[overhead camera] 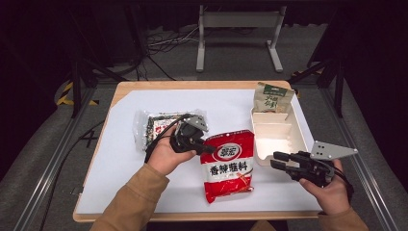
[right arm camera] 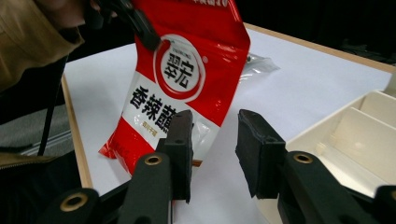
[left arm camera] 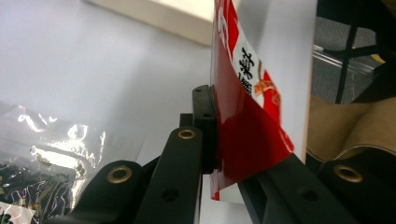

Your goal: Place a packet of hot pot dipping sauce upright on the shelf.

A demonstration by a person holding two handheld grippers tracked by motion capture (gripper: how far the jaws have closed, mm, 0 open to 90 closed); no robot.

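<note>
The left gripper (overhead camera: 204, 147) is clamped shut on the upper left corner of the red seasoning pouch (overhead camera: 228, 166), its jaws pinching the thin film edge, as the left gripper view shows with the pouch (left arm camera: 243, 135) standing upright between the black pads. The pouch hangs from that pinch, its top raised and its bottom edge resting on or just above the white table sheet (overhead camera: 144, 183) near the person's side. The right gripper (overhead camera: 279, 161) hovers just to the right of the pouch, jaws partly open with nothing between them; in the right gripper view the pouch (right arm camera: 182, 84) hangs beyond its gap.

The step in hand looks like carrying the pouch to the cream divided tray (overhead camera: 300, 137), which sits just to the right, with a green packet (overhead camera: 273, 98) leaning at its far end. To do it well, the left gripper should hold its pinch firm, since a corner grip on slick film can slip as the pouch swings. Lifting until the bottom edge clears the tray wall, then moving slowly, would limit swaying. The right gripper could close on the lower free edge to steady the pouch and guide it flat into the large compartment. The clear-wrapped dark packet (overhead camera: 156, 126) behind the left hand lies well out of the path.
</note>
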